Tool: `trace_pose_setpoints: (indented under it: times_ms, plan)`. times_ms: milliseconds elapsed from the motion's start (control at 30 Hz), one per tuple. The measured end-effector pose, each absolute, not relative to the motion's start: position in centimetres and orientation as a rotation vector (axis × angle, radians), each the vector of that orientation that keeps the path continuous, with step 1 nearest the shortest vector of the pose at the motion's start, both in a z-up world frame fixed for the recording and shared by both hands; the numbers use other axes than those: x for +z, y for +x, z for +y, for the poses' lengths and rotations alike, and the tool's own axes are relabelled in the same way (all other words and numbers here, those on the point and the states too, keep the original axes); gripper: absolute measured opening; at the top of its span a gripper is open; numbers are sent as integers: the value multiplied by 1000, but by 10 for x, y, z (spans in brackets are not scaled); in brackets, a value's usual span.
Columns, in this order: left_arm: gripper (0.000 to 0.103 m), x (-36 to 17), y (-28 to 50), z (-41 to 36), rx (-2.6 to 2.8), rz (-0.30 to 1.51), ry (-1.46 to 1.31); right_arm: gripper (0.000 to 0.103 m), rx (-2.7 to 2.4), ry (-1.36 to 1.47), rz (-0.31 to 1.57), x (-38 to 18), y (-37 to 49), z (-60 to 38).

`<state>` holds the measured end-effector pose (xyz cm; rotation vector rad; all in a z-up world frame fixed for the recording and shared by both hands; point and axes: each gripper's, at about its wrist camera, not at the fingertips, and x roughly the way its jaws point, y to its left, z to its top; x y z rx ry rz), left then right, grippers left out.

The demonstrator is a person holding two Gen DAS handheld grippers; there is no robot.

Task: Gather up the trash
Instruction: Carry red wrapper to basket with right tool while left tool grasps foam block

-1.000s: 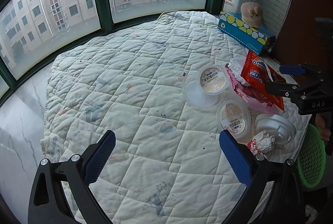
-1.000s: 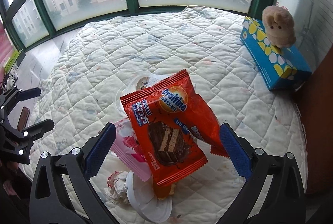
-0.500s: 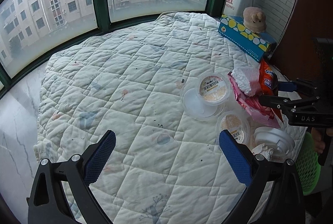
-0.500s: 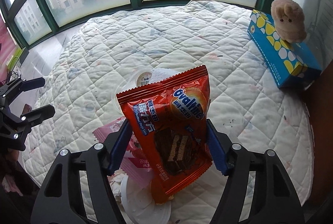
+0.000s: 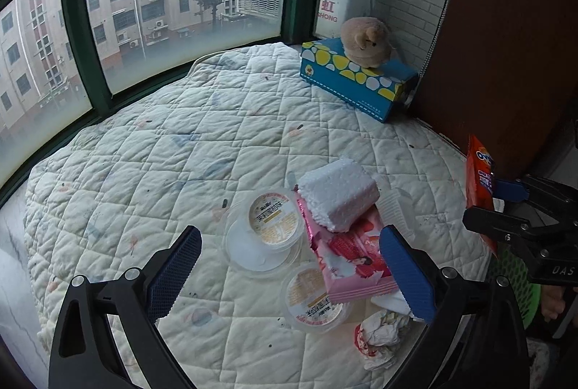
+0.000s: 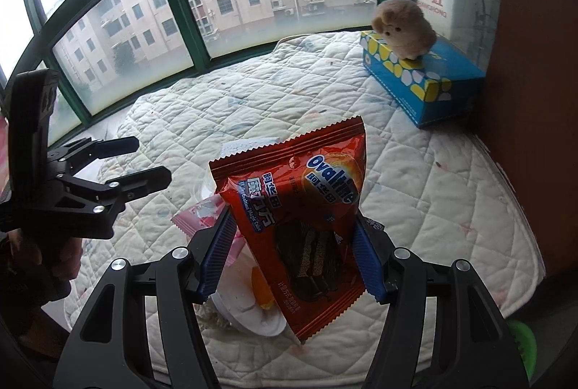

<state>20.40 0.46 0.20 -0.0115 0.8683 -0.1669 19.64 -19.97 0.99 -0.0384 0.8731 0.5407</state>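
My right gripper is shut on a red Ovaltine wrapper and holds it upright above the quilt; it also shows edge-on at the right of the left wrist view. My left gripper is open and empty, hovering over the trash pile: two round plastic cups, a pink wrapper, a white foam block lying on it and a crumpled tissue. A white lid lies under the held wrapper.
The trash lies on a white quilted mattress by green-framed windows. A blue tissue box with a plush toy stands at the back right. A green basket sits past the mattress edge on the right, beside a brown wall.
My right gripper closed on the Ovaltine wrapper and lifted it off the pile, baring the foam block. My left gripper moved right, closer to the trash pile.
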Motion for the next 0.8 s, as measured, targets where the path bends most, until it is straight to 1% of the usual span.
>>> trace_pose_setpoints:
  times_ms: [333,633,667,733,800]
  plan:
    - [96,-22,248,-31,-311,926,160,62,366,22,886,-3,142,-267]
    - [95,-38,268,-37,-358,930,267,63,146,122,952,-36,94,-343]
    - [94,-39,269,-39,-363,926,273,63,121,134,960,-40,90,-350]
    - [81,-40,270,-41,-376,931,277,63,75,166,975,-48,83,-367]
    - [77,-42,271,-42,-389,942,268,64,27,204,987,-56,74,-383]
